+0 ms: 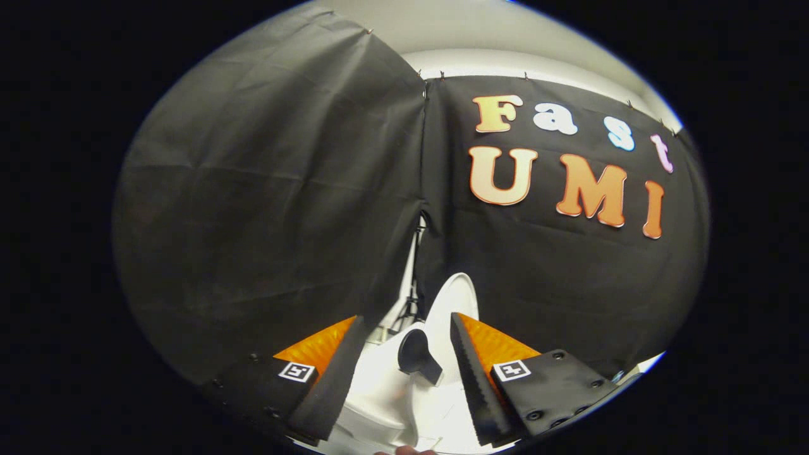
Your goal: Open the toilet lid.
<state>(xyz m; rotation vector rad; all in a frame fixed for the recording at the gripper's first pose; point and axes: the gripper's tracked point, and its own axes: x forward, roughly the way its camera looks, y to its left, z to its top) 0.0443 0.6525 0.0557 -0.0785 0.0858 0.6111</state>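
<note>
claw: fingers spread wide, gripping nothing | toilet lid: white, stands raised between the fingers, just ahead | dark knob near the lid | risk: unheld lid could tip back down

The claw was held low before the booth wall, its two fingers set apart with a wide gap between them. In that gap the toilet lid was seen, raised upright just ahead of the fingers. A dark knob-like piece was placed in front of the lid, between the fingers and touching neither. The toilet body was spread below it. Behind everything, the cloth wall was hung.
</note>
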